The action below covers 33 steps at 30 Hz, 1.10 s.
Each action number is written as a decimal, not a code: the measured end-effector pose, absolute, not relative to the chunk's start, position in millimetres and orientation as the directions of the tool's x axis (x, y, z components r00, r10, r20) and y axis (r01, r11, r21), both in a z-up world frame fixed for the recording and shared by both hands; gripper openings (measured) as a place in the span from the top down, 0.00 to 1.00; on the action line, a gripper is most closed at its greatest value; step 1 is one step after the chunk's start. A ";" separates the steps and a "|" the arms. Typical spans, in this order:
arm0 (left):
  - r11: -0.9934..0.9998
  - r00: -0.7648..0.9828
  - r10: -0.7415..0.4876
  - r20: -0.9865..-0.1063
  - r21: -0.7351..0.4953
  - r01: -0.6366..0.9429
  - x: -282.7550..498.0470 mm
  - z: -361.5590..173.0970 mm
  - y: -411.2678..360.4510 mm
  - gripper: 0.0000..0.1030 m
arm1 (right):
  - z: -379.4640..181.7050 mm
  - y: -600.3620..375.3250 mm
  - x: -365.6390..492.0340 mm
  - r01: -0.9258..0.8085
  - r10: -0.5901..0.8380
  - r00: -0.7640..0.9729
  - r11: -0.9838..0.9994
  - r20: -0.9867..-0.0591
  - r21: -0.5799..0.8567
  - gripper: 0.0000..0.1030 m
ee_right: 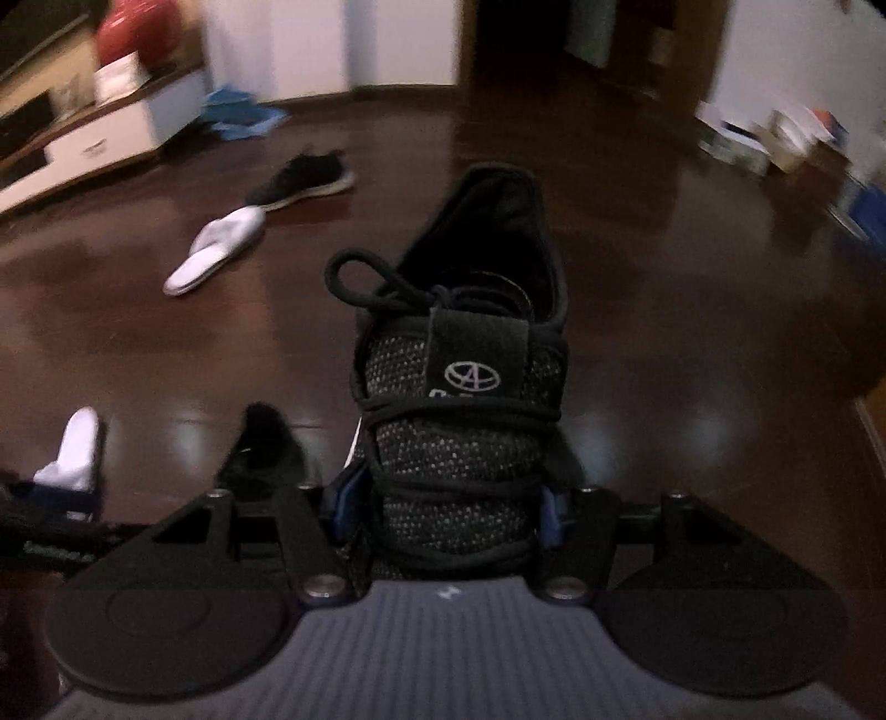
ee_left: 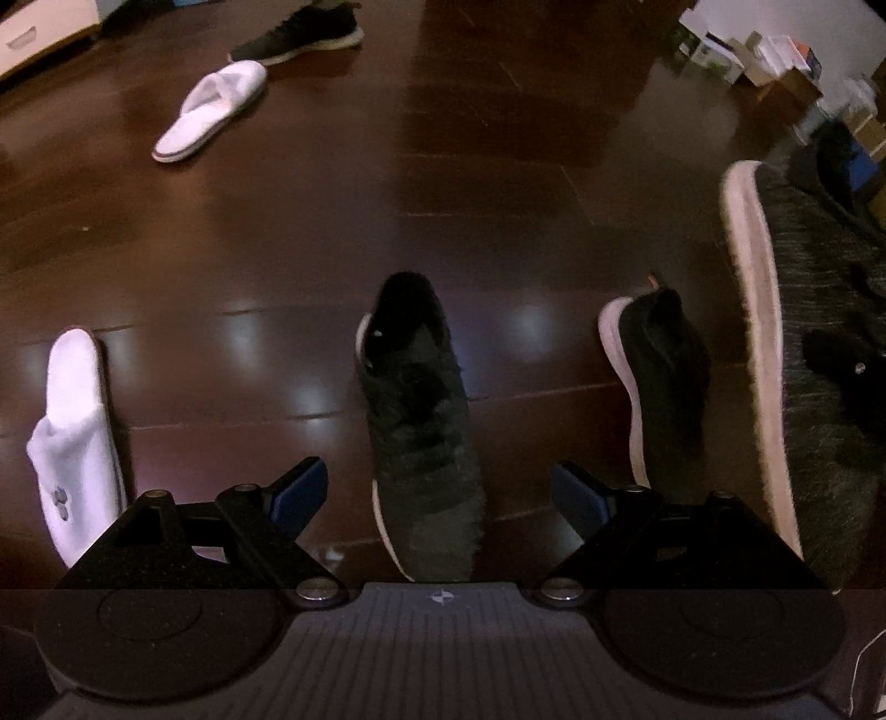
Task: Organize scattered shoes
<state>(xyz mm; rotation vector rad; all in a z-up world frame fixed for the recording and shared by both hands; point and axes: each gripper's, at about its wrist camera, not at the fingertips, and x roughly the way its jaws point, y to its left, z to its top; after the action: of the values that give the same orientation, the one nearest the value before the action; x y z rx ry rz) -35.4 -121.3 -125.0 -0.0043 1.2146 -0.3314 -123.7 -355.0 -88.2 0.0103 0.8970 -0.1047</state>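
Your right gripper [ee_right: 448, 512] is clamped on a speckled black knit lace-up sneaker [ee_right: 462, 421], seemingly lifted above the dark wooden floor [ee_right: 692, 332]. Your left gripper [ee_left: 437, 498] gapes wide, empty, over a black fuzzy sneaker [ee_left: 421, 432].

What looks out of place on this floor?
A white slipper and a black sneaker lie skewed far across the wooden floor, apart from the shoes lined up nearby. The right gripper holds a knit sneaker.

emblem logo on sneaker tongue [ee_right: 477, 354]
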 end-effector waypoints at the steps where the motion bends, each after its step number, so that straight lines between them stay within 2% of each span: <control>1: 0.953 0.310 -0.251 -0.917 -0.179 0.243 -34.3 -124.1 -116.3 0.11 | -89.7 -347.8 -120.2 0.073 -0.073 0.616 0.997 -0.785 -0.036 0.40; 8: 0.983 0.321 -0.161 -0.933 -0.122 0.137 -10.9 -130.2 -68.0 0.11 | -104.6 -298.1 -107.3 -0.018 0.019 0.601 1.000 -0.799 0.011 0.40; 15: 0.994 0.287 0.012 -0.958 -0.021 -0.110 14.2 -145.6 -5.2 0.11 | -122.3 -238.1 -88.5 -0.109 0.115 0.574 0.992 -0.811 0.064 0.40; 22: 0.986 0.277 0.118 -0.954 0.079 -0.148 15.1 -152.8 11.2 0.11 | -148.2 -191.9 -69.3 -0.172 0.145 0.553 0.983 -0.820 0.058 0.41; 26: 0.964 0.254 0.192 -0.948 0.133 -0.229 22.0 -157.4 25.7 0.11 | -170.6 -170.0 -60.1 -0.174 0.154 0.539 0.982 -0.828 0.070 0.42; 33: 0.942 0.200 0.225 -0.953 0.160 -0.296 28.1 -166.7 42.9 0.11 | -223.9 -135.9 -45.6 -0.194 0.128 0.508 0.980 -0.852 0.032 0.42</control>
<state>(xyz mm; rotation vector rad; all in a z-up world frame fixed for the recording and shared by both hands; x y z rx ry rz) 28.1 42.9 -166.7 -0.0625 1.3199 0.3643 -45.6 -135.9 -223.9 -0.0709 1.0203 0.1945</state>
